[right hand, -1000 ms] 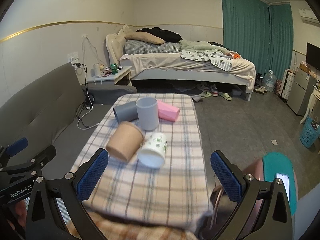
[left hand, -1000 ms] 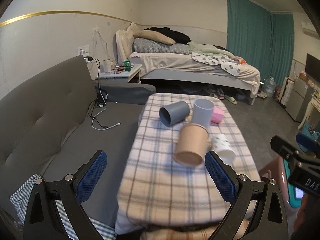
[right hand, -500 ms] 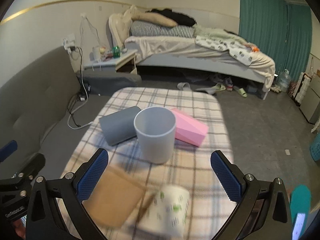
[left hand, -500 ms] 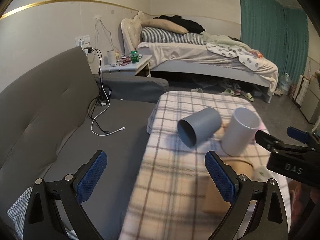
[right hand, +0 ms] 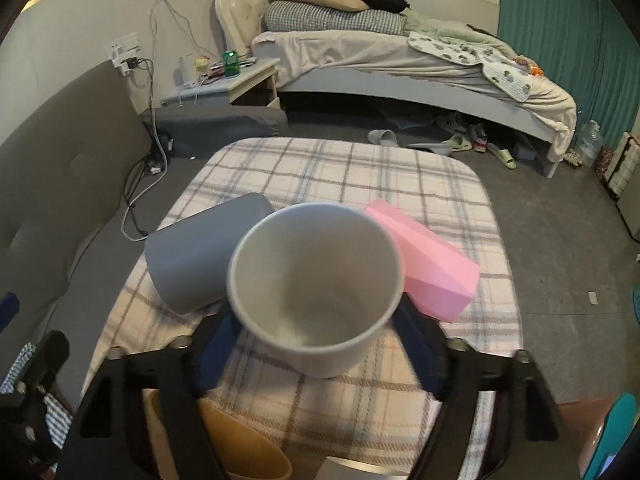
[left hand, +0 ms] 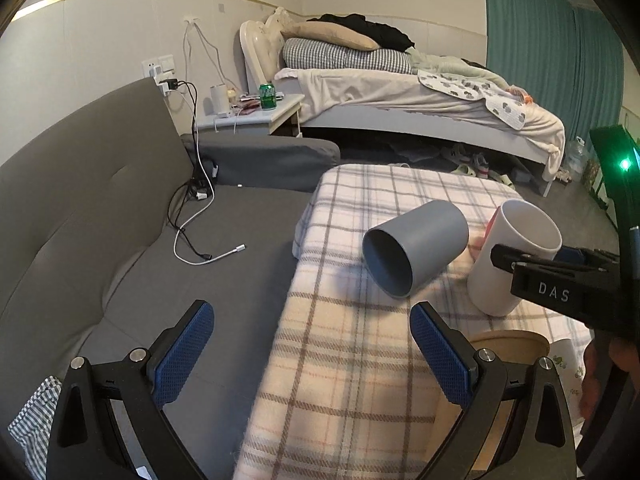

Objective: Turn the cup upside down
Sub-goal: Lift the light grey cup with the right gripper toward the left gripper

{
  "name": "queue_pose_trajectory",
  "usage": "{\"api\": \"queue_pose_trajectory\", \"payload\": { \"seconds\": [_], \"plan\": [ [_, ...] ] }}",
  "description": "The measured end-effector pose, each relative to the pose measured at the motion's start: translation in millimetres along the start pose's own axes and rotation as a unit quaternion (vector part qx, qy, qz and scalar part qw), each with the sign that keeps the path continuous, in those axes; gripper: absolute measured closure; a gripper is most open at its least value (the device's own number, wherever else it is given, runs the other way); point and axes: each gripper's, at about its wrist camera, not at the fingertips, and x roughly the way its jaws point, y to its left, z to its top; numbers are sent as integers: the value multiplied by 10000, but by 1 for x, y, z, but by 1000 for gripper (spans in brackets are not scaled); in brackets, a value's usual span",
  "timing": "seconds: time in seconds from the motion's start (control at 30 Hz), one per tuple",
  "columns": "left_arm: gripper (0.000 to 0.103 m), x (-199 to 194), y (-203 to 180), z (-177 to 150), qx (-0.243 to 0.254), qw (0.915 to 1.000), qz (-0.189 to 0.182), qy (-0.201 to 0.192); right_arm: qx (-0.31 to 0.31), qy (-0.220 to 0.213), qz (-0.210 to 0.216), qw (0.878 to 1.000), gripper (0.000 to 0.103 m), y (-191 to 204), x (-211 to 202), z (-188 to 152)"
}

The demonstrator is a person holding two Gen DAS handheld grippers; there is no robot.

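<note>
bedroom, plaid worktop [right hand: 460, 208]: right tongs [right hand: 316, 336] straddle the upright white cup [right hand: 316, 292], not clearly clamped.
left tongs [left hand: 312, 356] apart, empty; an off-centre squeeze could knock it against the grey cup [right hand: 196, 256].

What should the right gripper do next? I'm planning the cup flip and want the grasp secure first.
Probably close the right gripper on the white cup. The cup stands upright, mouth up, on the plaid cloth with a finger on each side; contact isn't clear yet. The left gripper is open and holds nothing.
</note>
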Motion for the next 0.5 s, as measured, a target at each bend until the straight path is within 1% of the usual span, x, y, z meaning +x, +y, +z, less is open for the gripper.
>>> {"api": "queue_pose_trajectory", "payload": {
  "seconds": [0.1, 0.23, 0.37, 0.5],
  "plan": [
    [2, -5, 0, 1, -18, 10000, 14, -61, 33, -105, 107, 9999, 32, -1, -13, 1],
    [2, -26, 5, 5, -65, 9998, -1, -161, 73, -309, 259, 9992, 32, -1, -50, 4],
    [2, -64, 11, 10, -111, 9992, -23, -376, 4, -559, 374, 9977, 32, 3, -109, 6],
    [2, -111, 18, 7, -100, 9981, -48, -610, -24, -683, 459, 9966, 32, 11, -168, -7]
  ]
}}
